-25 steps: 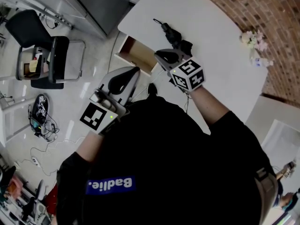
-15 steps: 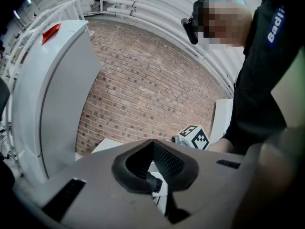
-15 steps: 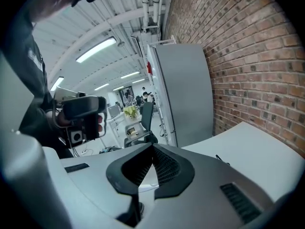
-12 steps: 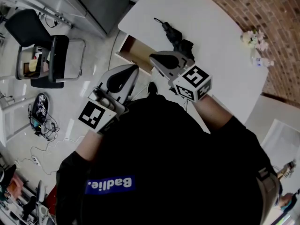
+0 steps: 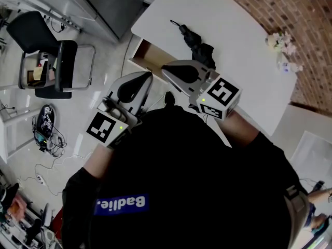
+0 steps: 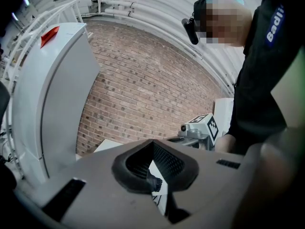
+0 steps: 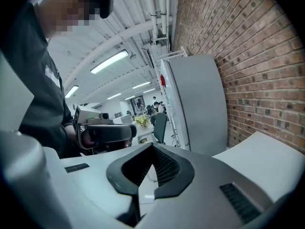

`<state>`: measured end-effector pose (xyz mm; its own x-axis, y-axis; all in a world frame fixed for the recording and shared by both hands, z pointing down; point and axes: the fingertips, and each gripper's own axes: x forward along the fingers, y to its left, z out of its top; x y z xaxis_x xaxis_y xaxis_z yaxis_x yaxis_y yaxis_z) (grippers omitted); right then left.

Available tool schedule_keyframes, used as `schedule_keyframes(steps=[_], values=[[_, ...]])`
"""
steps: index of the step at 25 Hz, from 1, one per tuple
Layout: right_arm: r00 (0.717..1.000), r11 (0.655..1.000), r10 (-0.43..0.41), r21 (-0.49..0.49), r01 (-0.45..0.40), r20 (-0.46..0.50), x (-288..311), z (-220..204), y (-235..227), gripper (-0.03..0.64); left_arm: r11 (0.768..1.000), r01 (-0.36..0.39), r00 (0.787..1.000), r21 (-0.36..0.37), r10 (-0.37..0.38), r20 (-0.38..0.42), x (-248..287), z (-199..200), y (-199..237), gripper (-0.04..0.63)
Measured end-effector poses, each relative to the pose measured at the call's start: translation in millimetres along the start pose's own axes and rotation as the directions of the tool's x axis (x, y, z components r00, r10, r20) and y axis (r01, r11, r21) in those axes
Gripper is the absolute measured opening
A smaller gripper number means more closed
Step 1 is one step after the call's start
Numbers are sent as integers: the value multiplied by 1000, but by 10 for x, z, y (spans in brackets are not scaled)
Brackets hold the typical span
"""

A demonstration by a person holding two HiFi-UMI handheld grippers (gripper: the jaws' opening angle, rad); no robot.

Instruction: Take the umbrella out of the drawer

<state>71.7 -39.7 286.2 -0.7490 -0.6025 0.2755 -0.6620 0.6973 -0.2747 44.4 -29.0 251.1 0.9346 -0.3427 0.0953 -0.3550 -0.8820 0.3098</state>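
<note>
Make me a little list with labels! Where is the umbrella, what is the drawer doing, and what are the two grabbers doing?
umbrella: black, folded, lying on the white table, out of the drawer
drawer: pulled open at the table edge; the part in view looks empty
left gripper: jaws together, holding nothing, close to the drawer
right gripper: jaws together, holding nothing, not on the umbrella
task: umbrella looks already taken out
</note>
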Motion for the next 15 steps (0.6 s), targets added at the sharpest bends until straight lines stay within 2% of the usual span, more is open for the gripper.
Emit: schedule_keyframes(steps=[15], values=[[1000, 1000, 19, 0, -19, 12, 9, 47, 168, 29, 1000, -6, 1000, 8, 6, 11, -126, 21, -53, 0]])
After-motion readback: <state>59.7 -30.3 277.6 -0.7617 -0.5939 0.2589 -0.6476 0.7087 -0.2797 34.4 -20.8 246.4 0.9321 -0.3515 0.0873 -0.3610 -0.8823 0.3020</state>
